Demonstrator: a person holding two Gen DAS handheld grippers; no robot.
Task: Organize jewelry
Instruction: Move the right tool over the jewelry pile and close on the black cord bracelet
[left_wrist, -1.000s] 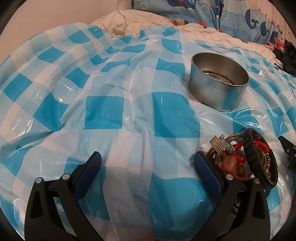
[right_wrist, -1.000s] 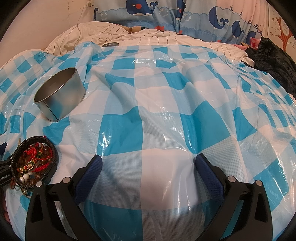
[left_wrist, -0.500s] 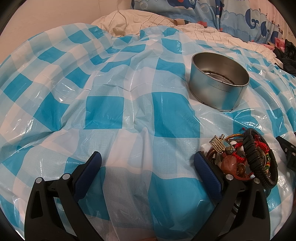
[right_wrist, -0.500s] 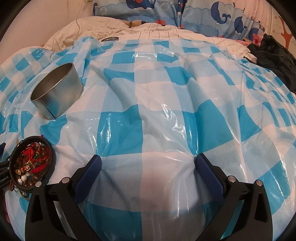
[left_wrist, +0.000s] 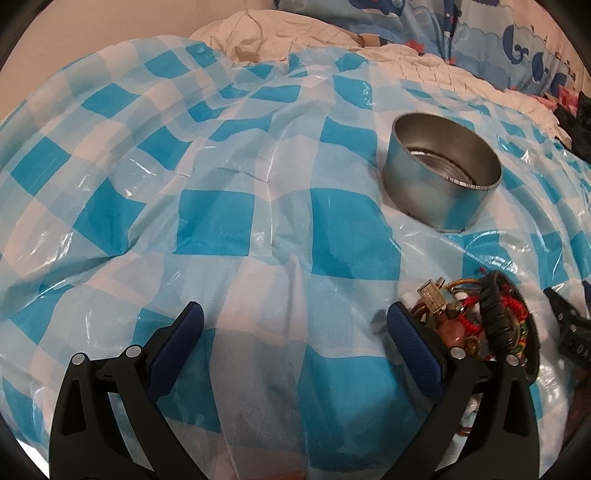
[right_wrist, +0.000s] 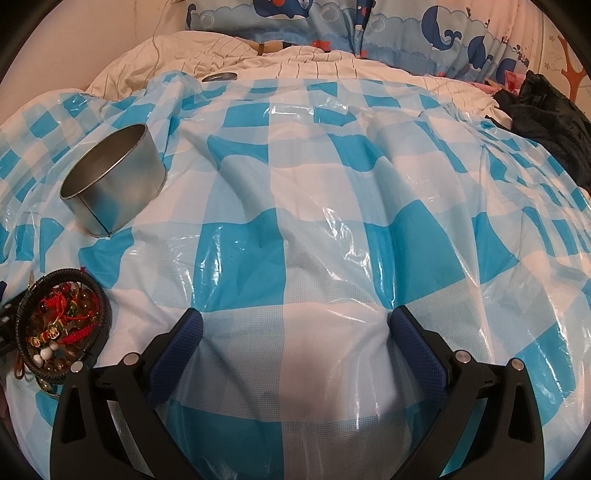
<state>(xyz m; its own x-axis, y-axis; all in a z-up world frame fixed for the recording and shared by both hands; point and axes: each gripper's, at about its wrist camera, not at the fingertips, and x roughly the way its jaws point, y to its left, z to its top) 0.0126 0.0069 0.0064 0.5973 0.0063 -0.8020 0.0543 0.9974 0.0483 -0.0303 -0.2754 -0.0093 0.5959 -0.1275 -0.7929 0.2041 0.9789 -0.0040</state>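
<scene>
Lying in a tangled heap on the blue-and-white checked plastic sheet (left_wrist: 280, 229), the jewelry pile (left_wrist: 476, 325) sits just beside the right finger of the left gripper (left_wrist: 295, 325). A black braided bracelet (right_wrist: 62, 325) rings the pile; in the left wrist view it stands partly on edge, its long axis running away from the camera, while in the right wrist view it reads as a flat loop around red cords and beads. A small metal clasp (left_wrist: 430, 295) pokes out toward the tin. The round metal tin (left_wrist: 441, 177) stands upright, mouth up, well beyond the pile. Both sets of jaws are spread wide and hold nothing: the left gripper hovers over bare sheet with the pile outside its right finger, and the right gripper (right_wrist: 295, 325) hangs over bare sheet, near the pile's right edge.
</scene>
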